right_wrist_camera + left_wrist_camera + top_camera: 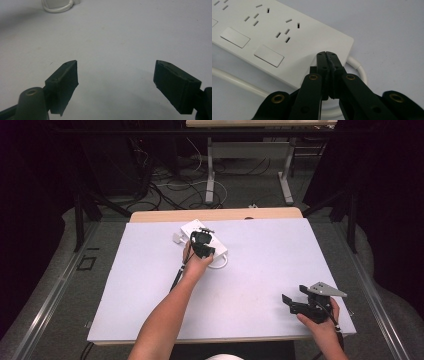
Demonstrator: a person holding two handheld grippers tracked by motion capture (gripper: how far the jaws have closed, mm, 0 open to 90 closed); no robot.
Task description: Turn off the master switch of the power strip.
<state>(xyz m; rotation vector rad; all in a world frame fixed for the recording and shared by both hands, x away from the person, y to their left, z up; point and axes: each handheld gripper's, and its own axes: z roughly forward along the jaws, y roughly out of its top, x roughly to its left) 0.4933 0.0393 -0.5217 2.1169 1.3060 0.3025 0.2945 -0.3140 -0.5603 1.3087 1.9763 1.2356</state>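
From the high view, you are reaching your left gripper (202, 245) out over the white power strip (216, 243), which is lying flat near the far middle of the counter (260, 270), its white cord (219, 265) curling out at the near end; a small white plug-like piece (176, 238) is sitting just beside its left edge, too small to tell more. Your right gripper (300, 304) is resting well apart at the near right corner. In the left gripper view, your jaws are standing pressed together with nothing between them, their tips (326, 55) poised over the end corner of the power strip (287, 40), right where the cord (359, 70) is looping out; whether they are touching the casing I cannot tell. Judging from its look, you are dealing with a rigid, light plastic body with a smooth, slippery top that is likely to slide when pushed, so you are better off gripping it across its long side edges than its face; the cord is springy and will tug the strip around if pulled. In the right gripper view, your jaws are standing wide apart above the bare counter (112, 37), holding nothing, with the cord loop (58, 8) showing far off.
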